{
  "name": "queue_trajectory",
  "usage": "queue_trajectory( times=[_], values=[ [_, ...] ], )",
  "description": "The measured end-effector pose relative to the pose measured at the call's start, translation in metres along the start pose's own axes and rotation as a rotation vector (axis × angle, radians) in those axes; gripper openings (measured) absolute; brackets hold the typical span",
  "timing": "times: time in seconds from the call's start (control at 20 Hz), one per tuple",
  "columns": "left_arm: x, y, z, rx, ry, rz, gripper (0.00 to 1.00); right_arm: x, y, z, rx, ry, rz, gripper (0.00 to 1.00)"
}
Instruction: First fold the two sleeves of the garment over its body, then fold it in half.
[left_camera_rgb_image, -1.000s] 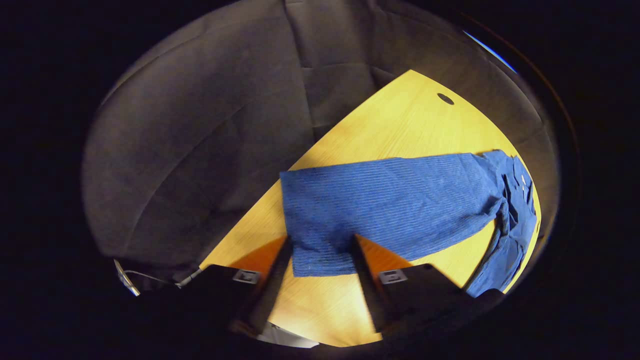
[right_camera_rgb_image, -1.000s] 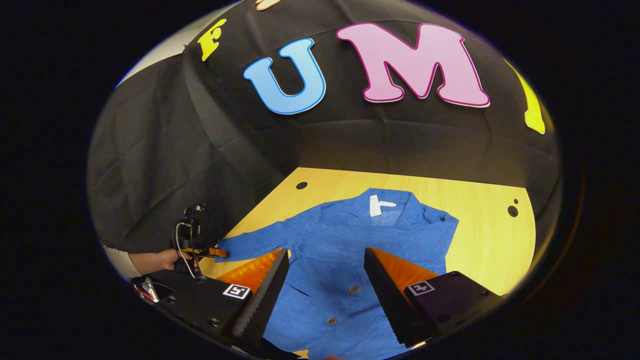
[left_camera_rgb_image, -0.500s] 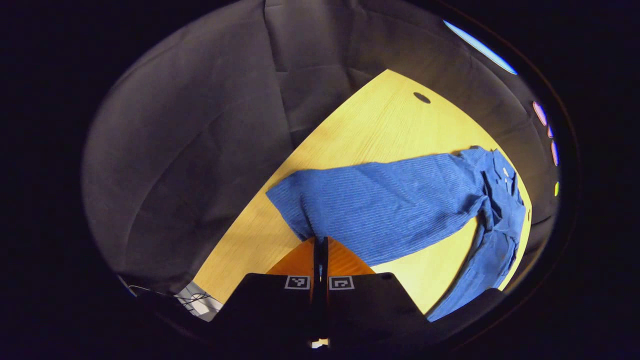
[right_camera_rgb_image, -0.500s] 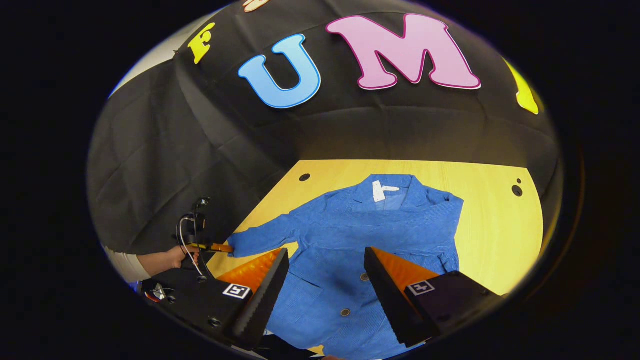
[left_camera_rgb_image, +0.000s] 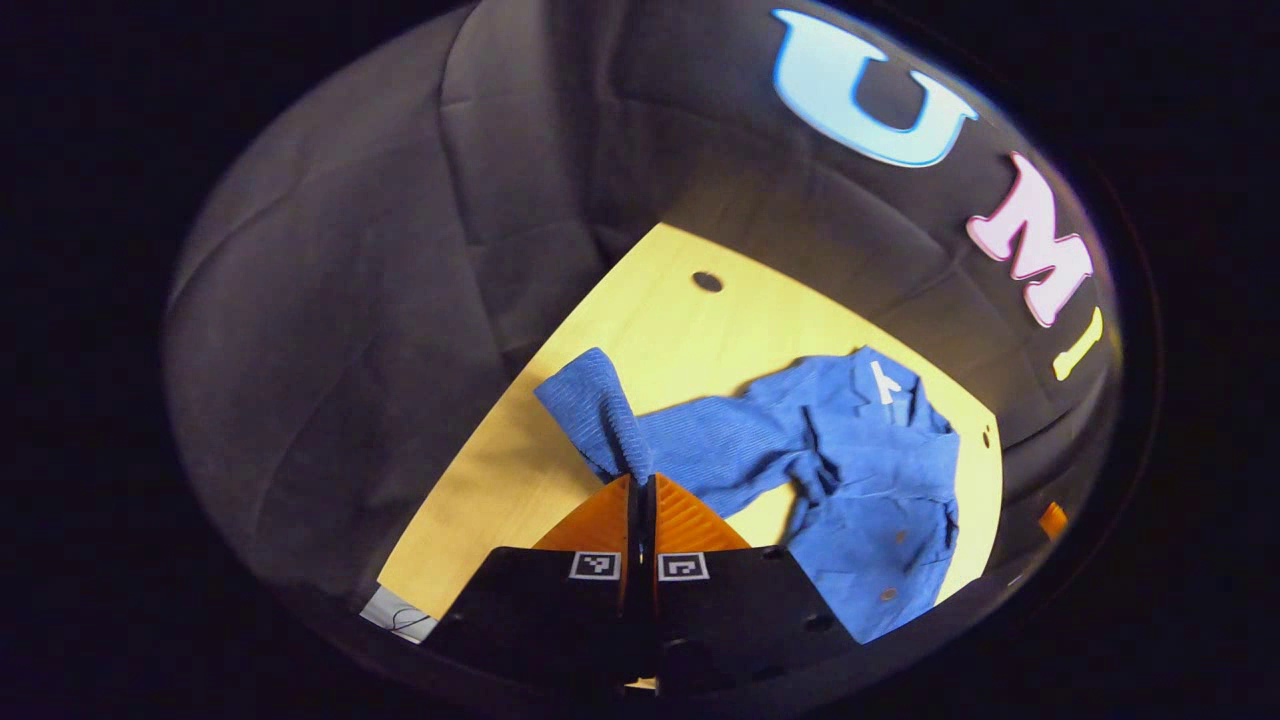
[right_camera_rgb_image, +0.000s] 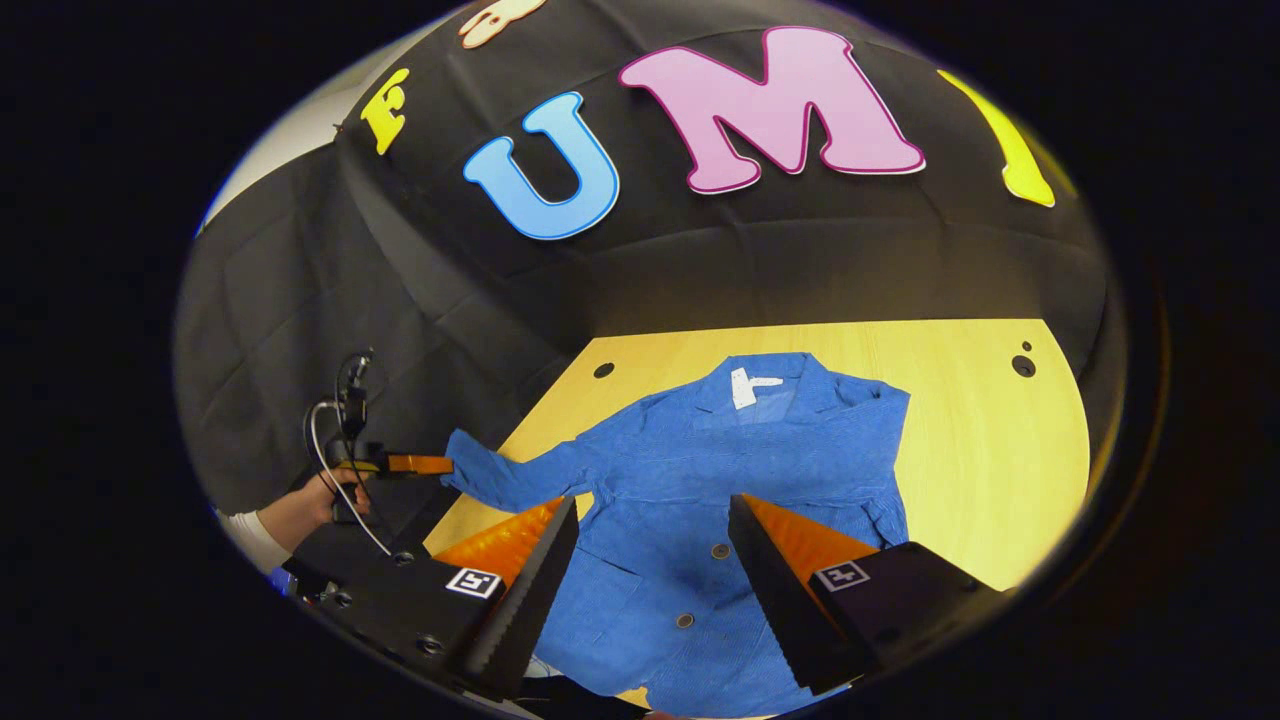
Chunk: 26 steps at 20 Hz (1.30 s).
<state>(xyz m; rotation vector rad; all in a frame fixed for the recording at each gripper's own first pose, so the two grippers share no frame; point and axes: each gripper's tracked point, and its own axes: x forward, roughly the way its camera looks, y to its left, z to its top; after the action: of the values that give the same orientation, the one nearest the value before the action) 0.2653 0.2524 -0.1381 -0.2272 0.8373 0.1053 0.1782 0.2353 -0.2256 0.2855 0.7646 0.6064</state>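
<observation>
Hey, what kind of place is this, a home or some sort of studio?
Most likely a staged recording booth, not a home: black cloth walls close in a bare wooden table, with one blue jacket laid out on it.

Dim booth, bright lit table (right_camera_rgb_image: 980, 450), heavy fisheye warp at edges, slight blur.

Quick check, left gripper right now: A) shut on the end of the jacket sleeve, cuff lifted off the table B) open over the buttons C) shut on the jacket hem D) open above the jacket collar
A: in the left gripper view the left gripper is closed on the end of the blue jacket's sleeve, and in the right gripper view that sleeve end hangs raised above the wooden table.
</observation>
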Motion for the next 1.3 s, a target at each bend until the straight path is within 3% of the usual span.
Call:
queue_trajectory(
  times=[0.3, 0.5, 0.75, 1.05, 1.3],
  values=[
    [-0.005, -0.165, 0.037, 0.242, -0.054, -0.135, 0.0, -0.032, -0.041, 0.003, 0.005, -0.021, -0.023, 0.97],
    [0.029, -0.269, 0.024, 0.384, -0.004, -0.241, 0.0, -0.055, -0.078, -0.004, 0.032, -0.025, -0.076, 0.97],
    [0.089, -0.364, -0.009, 0.49, 0.092, -0.3, 0.0, -0.08, -0.116, -0.025, 0.081, 0.004, -0.133, 0.96],
    [0.154, -0.412, -0.041, 0.551, 0.202, -0.25, 0.0, -0.093, -0.149, -0.05, 0.133, 0.041, -0.173, 0.97],
    [0.168, -0.432, -0.049, 0.597, 0.191, -0.252, 0.0, -0.095, -0.166, -0.056, 0.152, 0.054, -0.181, 0.97]
  ],
)
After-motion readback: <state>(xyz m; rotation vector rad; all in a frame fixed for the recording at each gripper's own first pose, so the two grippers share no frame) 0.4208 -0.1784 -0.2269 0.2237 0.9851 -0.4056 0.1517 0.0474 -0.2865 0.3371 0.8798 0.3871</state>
